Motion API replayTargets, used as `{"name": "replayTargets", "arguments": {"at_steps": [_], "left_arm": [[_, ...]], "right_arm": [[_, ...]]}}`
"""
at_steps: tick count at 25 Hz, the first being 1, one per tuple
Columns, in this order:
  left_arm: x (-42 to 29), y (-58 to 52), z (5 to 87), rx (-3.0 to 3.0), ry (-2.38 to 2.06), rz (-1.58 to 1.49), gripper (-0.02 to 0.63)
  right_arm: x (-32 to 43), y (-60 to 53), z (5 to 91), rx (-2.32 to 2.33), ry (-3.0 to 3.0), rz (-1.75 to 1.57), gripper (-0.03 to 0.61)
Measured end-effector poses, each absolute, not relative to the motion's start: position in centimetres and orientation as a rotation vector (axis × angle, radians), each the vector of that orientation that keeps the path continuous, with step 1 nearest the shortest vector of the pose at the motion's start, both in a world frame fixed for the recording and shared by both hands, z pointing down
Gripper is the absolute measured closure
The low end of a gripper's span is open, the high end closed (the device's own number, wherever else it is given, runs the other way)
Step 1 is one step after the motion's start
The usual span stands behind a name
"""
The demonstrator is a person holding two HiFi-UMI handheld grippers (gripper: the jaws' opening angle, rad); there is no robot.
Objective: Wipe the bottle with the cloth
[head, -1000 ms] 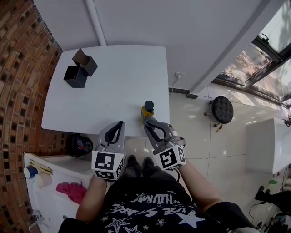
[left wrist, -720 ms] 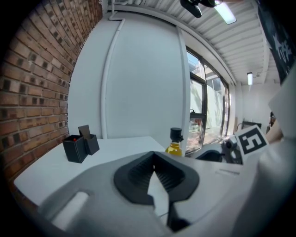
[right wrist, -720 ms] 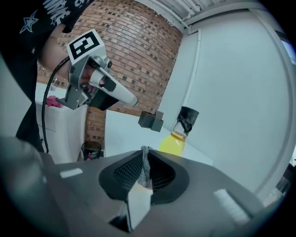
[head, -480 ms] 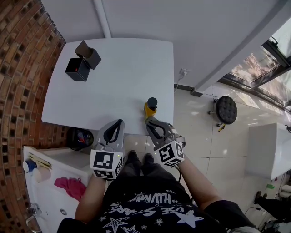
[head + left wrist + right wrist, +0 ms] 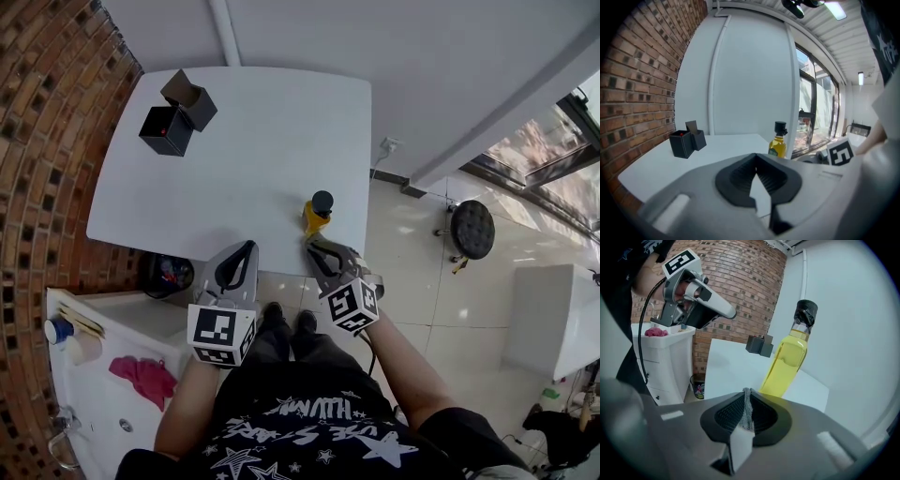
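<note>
While the right hand-held gripper [image 5: 309, 246] is pinching grey cloth [image 5: 748, 406], the left hand-held gripper [image 5: 247, 248] closed empty, a yellow black-capped bottle [image 5: 319, 214] is standing at the white worktop [image 5: 244, 159]'s five o'clock.

The bottle [image 5: 319, 214], yellow liquid under a black cap, stood upright by the near edge of the table [image 5: 244, 150]; the grey cloth [image 5: 749, 414] sat pinched in the right gripper [image 5: 747, 393]

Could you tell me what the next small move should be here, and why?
Probably ease the right gripper forward until the cloth pinched in its jaws meets the bottle. The bottle stands upright near the front edge of the table, just ahead of those jaws and untouched; the left gripper is shut and empty.
</note>
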State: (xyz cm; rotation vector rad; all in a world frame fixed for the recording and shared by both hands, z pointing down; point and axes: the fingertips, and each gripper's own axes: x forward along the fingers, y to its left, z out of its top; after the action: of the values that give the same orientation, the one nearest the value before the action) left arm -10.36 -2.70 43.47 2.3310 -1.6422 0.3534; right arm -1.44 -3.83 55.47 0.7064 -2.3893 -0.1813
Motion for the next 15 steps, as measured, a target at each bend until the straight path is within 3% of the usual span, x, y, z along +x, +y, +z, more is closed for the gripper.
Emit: {"name": "replayTargets", "arguments": {"at_steps": [15], "left_arm": [[-11.4, -1.8, 42.8, 2.344, -1.656, 0.328, 0.612]], "right_arm": [[-6.1, -3.8, 44.2, 0.952, -2.384, -0.555, 0.538]]}}
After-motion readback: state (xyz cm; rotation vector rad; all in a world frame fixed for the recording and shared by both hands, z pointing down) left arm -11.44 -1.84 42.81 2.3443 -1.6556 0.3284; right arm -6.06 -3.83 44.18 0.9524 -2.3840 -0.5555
